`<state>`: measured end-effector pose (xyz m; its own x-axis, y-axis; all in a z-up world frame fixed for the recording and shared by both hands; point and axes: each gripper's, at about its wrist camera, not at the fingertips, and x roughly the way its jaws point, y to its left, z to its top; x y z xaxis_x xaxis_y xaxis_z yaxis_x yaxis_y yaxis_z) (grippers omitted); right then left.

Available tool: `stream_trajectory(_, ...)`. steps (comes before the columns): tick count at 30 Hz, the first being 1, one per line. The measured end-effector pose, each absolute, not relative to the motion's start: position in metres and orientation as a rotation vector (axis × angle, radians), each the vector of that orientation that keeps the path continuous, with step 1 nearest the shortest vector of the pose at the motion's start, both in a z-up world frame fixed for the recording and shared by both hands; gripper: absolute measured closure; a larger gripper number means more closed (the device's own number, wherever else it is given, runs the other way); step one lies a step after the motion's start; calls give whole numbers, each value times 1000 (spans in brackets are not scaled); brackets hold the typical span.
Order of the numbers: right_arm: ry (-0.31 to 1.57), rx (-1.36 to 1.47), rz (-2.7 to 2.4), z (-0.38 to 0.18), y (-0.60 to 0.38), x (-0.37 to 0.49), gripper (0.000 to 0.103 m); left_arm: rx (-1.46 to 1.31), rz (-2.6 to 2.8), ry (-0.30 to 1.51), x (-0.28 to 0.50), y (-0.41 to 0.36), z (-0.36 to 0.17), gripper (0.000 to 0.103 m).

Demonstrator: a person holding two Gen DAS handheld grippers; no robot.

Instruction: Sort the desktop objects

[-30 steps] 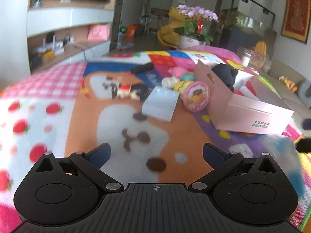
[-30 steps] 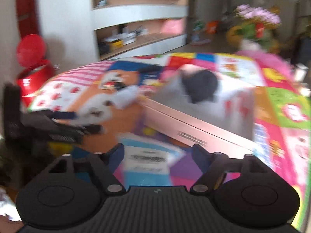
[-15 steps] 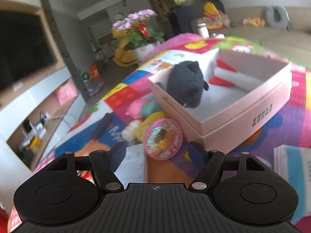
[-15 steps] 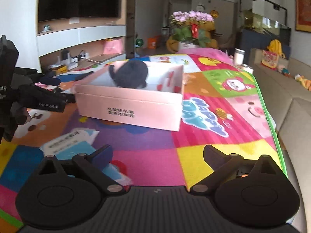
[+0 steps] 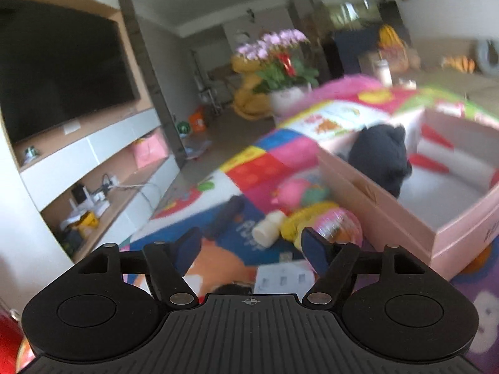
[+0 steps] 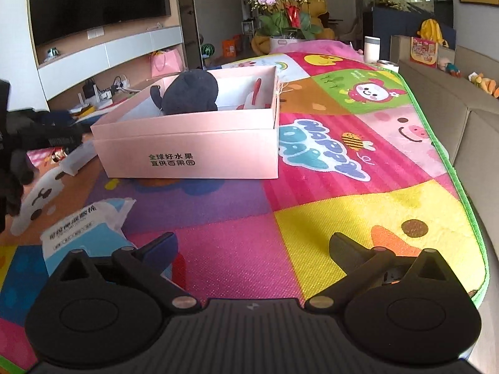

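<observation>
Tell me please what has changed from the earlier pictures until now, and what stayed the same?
The left gripper swung from the white box toward the small toys beside the pink box; its jaws narrowed, then reopened slightly, holding nothing. The right gripper came down over the mat, jaws opening wide, empty. The dark plush stayed in the pink box.

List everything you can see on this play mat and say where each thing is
pink box: one, open, mid mat
dark plush toy: one, black, inside the box
red and white item: one, inside the box, far side
tissue pack: one, blue and white, near the box's front
round pink toy: one, left of the box
small white bottle: one, lying beside the round toy
white case: one, by the box's left corner
left tongs: open, empty, jaws just shifting
right tongs: wide open, empty, just opened further
</observation>
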<state>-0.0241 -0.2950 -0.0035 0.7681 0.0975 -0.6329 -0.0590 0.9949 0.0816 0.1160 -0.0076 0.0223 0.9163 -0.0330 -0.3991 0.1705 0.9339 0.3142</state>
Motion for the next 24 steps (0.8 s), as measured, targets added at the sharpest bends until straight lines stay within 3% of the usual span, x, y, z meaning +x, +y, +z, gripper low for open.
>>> stream_trajectory(2, 692, 50, 82, -4, -293, -24, 0, 377, -164, 412, 113, -11, 20, 20)
stream_trajectory(6, 691, 50, 80, -4, -292, -24, 0, 298, -169, 464, 131, -3, 24, 20)
stream_trajectory(7, 692, 49, 79, -4, -292, -24, 0, 246, -165, 485, 143, 3, 27, 23)
stream_trajectory(8, 692, 46, 78, -4, -292, -24, 0, 211, -154, 503, 157, 9, 30, 35)
stream_trajectory(10, 697, 33, 75, -5, -290, -23, 0, 237, -111, 525, 187, 13, 31, 45)
stream_trajectory(15, 699, 26, 72, -5, -289, -23, 0, 14, -152, 617, 256, 49, 35, 41)
stream_trajectory(18, 699, 26, 72, -5, -288, -23, 0, 59, -110, 670, 289, 52, 23, 42)
stream_trajectory(22, 702, 16, 69, -6, -288, -24, 0, 106, -133, 773, 311, 44, 11, 53)
stream_trajectory(24, 702, 16, 69, -6, -287, -24, 0, 164, -119, 790, 313, 36, 8, 67)
